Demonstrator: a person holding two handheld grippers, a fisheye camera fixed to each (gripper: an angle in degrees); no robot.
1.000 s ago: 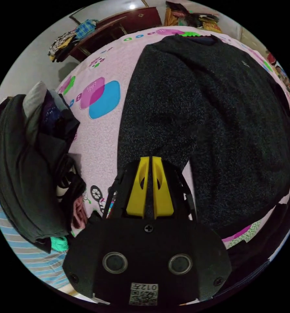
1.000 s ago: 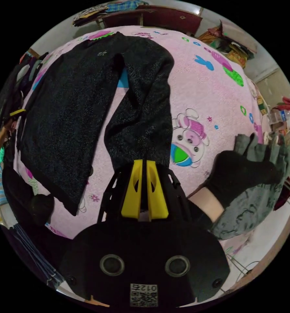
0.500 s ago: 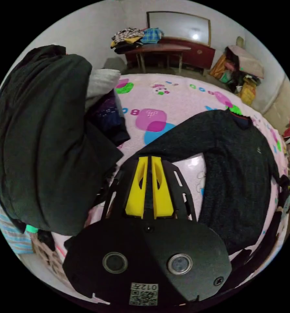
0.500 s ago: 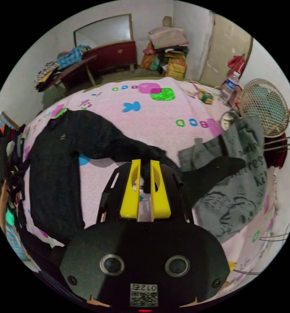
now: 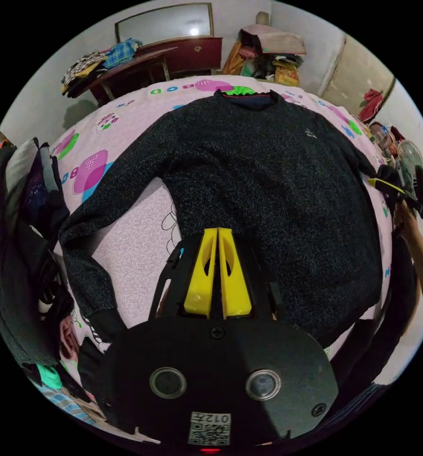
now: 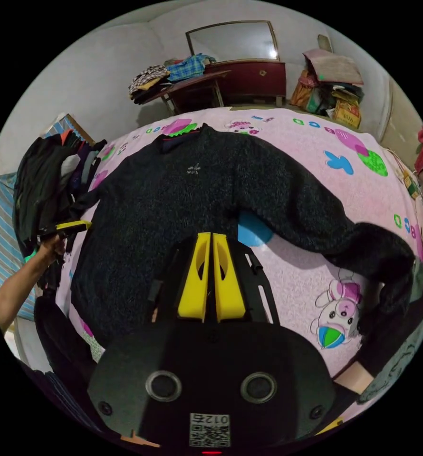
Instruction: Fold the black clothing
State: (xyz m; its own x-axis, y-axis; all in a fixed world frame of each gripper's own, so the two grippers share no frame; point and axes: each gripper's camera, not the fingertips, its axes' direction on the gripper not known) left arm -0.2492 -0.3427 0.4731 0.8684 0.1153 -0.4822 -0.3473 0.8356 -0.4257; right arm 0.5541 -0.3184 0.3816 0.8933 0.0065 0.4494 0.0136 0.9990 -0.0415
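A black sweater (image 5: 268,180) lies flat, front up, on the pink bed (image 5: 135,232), collar toward 12 o'clock, both sleeves spread out to the sides. No fold is made yet; by the look of it, the sleeves and body all remain to be turned in. The left tool (image 5: 217,270) and right tool (image 6: 210,275) hover above the hem, jaws nearly closed, gripping nothing.
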